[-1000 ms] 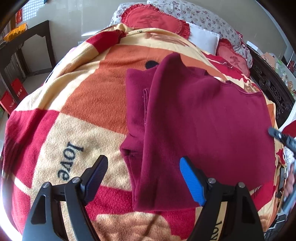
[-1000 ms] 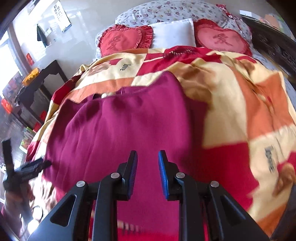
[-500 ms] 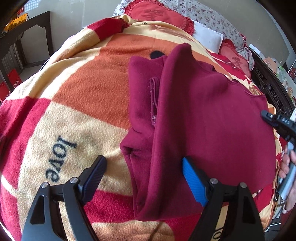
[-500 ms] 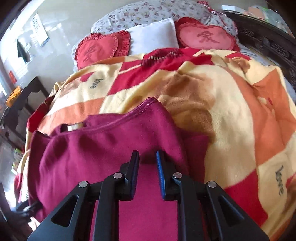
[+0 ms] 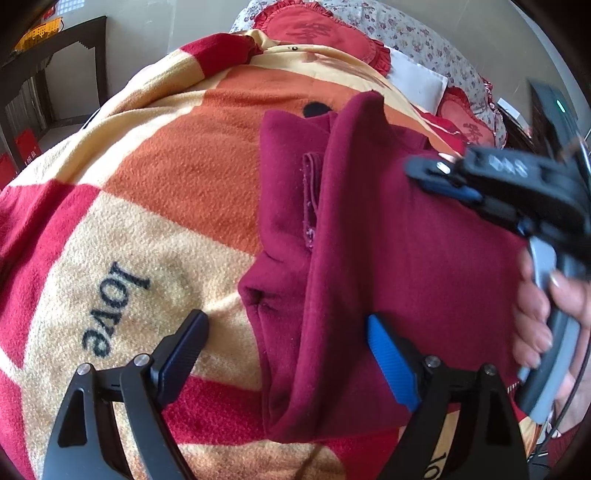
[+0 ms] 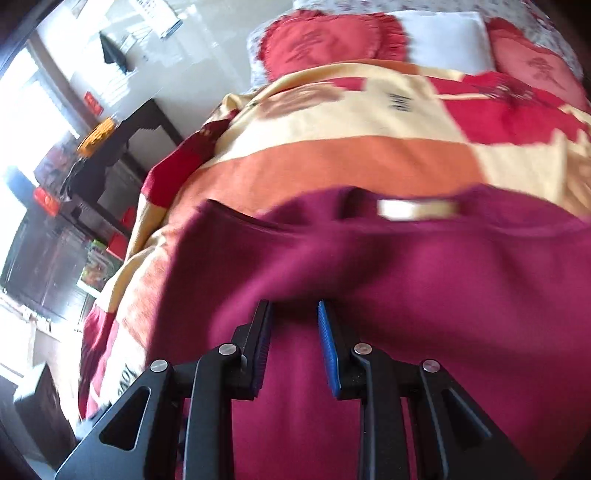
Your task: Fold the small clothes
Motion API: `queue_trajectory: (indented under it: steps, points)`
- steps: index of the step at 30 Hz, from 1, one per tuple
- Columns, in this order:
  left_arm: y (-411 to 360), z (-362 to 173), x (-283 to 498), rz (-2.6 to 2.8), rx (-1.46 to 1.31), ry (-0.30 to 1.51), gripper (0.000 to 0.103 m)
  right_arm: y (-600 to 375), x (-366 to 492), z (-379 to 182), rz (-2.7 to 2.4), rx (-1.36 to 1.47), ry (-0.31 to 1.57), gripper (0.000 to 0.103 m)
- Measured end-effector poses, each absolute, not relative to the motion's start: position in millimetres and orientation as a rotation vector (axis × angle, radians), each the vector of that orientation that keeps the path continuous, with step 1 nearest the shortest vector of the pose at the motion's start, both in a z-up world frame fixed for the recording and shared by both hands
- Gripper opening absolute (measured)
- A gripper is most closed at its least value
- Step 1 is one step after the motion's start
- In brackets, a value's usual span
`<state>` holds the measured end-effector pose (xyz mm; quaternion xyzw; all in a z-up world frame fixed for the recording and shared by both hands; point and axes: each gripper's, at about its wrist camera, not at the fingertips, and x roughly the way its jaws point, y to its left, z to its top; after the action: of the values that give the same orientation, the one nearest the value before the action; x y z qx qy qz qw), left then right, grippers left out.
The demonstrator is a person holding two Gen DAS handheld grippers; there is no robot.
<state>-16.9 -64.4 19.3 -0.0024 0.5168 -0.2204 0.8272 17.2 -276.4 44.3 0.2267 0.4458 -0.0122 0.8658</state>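
Note:
A maroon knit garment (image 5: 388, 258) lies on a checked fleece blanket (image 5: 166, 166) on a bed, its left side folded inward in a long ridge. My left gripper (image 5: 284, 325) hovers wide open over the garment's near left edge, jaws still widening, nothing pinched. My right gripper (image 5: 436, 177), held by a hand (image 5: 532, 314), reaches in from the right over the garment's middle. In the right wrist view the right gripper (image 6: 292, 308) has a bunched fold of the maroon garment (image 6: 406, 277) between its nearly shut, just opening jaws. A white neck label (image 6: 417, 208) shows beyond.
Red heart-shaped cushions (image 6: 325, 40) and a white pillow (image 6: 443, 33) lie at the head of the bed. A dark wooden table (image 6: 129, 136) stands by the bed's left side, with a yellow object on it. Bare blanket (image 6: 332, 158) stretches left of and beyond the garment.
The right gripper swept left across the garment, dragging maroon fabric with it, and now looms large in the left wrist view. The left gripper stayed put and widened slightly.

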Motion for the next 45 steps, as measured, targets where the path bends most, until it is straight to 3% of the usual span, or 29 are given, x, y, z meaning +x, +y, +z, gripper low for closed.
queue_trajectory:
  steps: [10,16,25,27,29,31,40,42,45]
  points:
    - [-61.9,20.3,-14.1,-0.487,-0.036,1.102,0.094,-216.5,76.3,35.7,-0.011,0.184,1.039,0.007]
    - [-58.1,20.2,-13.8,-0.498,-0.046,1.097,0.094,-209.1,64.8,60.3,0.042,0.190,0.976,0.007]
    - [-47.1,19.9,-15.3,-0.523,-0.098,1.100,0.095,-209.0,96.4,35.5,0.047,0.300,1.096,0.007]
    - [-47.9,19.6,-17.5,-0.525,-0.089,1.093,0.096,-212.0,97.1,41.0,0.060,0.313,1.097,0.013]
    - [-47.2,19.5,-20.3,-0.531,-0.087,1.083,0.096,-211.0,97.1,43.0,0.078,0.331,1.106,0.031]
    - [-43.9,19.3,-22.4,-0.543,-0.106,1.075,0.096,-205.3,100.6,44.4,0.107,0.341,1.118,0.040]
    - [-35.0,20.5,-27.1,-0.563,-0.166,1.062,0.099,-146.7,112.5,29.1,0.013,0.025,1.147,0.057]
    - [-36.2,21.0,-28.2,-0.557,-0.160,1.058,0.099,-138.2,110.5,28.2,0.010,-0.060,1.140,0.053]
    - [-40.1,22.0,-24.3,-0.547,-0.165,1.062,0.099,-149.1,101.9,37.6,0.031,-0.008,1.117,0.022]
